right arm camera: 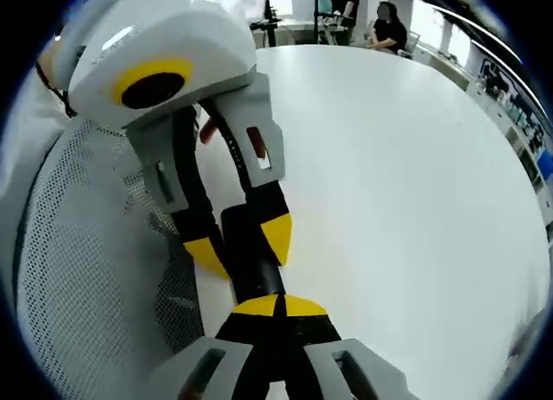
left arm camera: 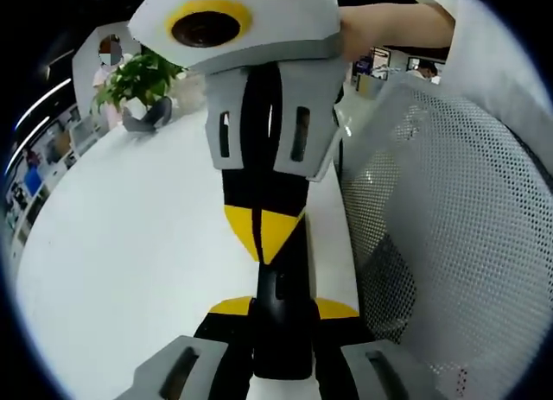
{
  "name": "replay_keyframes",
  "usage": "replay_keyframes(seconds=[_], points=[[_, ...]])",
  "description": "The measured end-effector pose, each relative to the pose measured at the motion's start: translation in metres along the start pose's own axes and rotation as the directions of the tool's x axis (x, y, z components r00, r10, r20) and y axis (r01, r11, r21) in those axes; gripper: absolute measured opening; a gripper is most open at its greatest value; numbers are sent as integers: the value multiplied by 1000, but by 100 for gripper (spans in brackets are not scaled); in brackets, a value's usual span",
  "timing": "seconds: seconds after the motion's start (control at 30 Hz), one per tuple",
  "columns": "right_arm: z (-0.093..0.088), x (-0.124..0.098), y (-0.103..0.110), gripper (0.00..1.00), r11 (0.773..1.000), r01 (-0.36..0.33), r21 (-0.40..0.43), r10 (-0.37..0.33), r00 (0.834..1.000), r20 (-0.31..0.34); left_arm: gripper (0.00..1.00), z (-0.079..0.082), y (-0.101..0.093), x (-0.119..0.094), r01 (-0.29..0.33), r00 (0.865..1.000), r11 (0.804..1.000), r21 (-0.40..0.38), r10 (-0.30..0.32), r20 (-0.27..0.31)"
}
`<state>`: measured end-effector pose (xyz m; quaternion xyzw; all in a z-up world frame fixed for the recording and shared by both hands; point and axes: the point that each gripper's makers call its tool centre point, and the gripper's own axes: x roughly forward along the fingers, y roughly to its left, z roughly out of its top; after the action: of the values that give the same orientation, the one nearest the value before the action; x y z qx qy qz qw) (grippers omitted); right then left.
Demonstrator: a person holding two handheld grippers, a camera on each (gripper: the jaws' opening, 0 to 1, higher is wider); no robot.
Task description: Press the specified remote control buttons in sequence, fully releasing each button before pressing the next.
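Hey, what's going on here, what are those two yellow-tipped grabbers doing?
A person is working two hand-held tongs over the edge of a white table, next to a mesh chair. The left tongs grip a slim black bar, presumably the remote, across its width. The right tongs meet it head-on and pinch its other end. No buttons can be made out, so how far the pressing has got is unclear. A potted plant stands at the far end of the table.

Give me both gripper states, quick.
Left gripper: shut on one end of the black remote.
Right gripper: shut on its other end.
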<state>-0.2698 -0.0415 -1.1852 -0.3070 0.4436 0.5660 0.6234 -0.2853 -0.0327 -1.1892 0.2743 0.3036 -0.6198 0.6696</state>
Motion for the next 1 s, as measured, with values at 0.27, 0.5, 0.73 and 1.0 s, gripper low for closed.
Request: replay_keyframes(seconds=[0.27,0.5,0.73,1.0], points=[[-1,1,-1,0,1000,-7,7,7,999,-35,25,0,0,0,1,1000,1000,-2,-1,13],[0,-1,-1,0,996,-29,86,23,997,75,24,0,0,-1,-7,999,1000,-21,8,45],[1,-6,14,0,998,-40,56,33,993,116,25,0,0,-1,-17,997,999,-34,19,73],[7,1,21,0,995,9,-96,-1,997,81,25,1,0,-1,-29,995,999,-45,33,94]])
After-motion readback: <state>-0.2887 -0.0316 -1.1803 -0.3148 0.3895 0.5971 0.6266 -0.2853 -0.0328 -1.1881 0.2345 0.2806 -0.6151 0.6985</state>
